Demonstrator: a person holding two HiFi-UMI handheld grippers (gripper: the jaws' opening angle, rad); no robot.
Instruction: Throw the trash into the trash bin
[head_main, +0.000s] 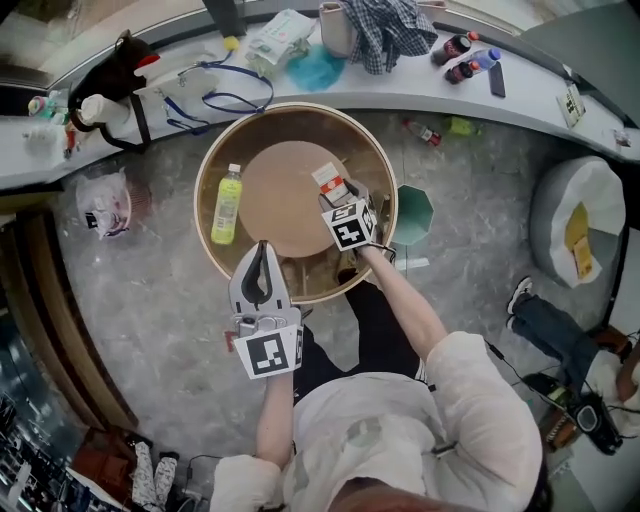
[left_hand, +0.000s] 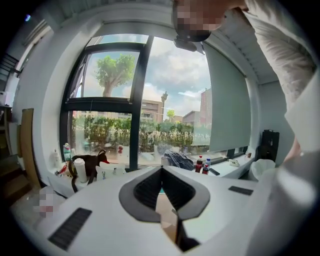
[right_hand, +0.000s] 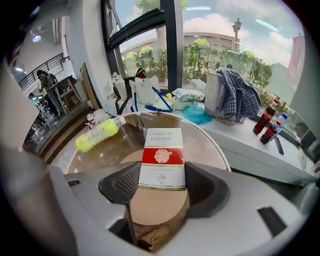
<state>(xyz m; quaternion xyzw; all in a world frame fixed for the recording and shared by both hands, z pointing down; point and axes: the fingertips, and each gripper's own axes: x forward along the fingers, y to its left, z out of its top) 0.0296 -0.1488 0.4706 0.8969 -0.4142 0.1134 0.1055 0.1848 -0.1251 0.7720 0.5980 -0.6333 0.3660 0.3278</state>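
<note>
A white and red carton (right_hand: 162, 156) lies on the brown disc of the round glass table (head_main: 372, 160). My right gripper (right_hand: 161, 182) points down at it, and both pads sit against the carton's long sides. From the head view, the carton (head_main: 330, 183) shows just beyond the right gripper (head_main: 340, 200). A yellow-green bottle (head_main: 227, 204) lies on the table's left part. The green trash bin (head_main: 413, 214) stands on the floor at the table's right edge. My left gripper (head_main: 259, 262) hovers at the table's near rim with its jaws together and nothing between them.
A curved counter (head_main: 400, 95) behind the table carries cola bottles (head_main: 455, 47), a plaid cloth (head_main: 385, 30), a teal bag and a black bag (head_main: 115, 70). A plastic bag (head_main: 105, 205) lies on the floor at left, a pale beanbag (head_main: 580, 225) at right.
</note>
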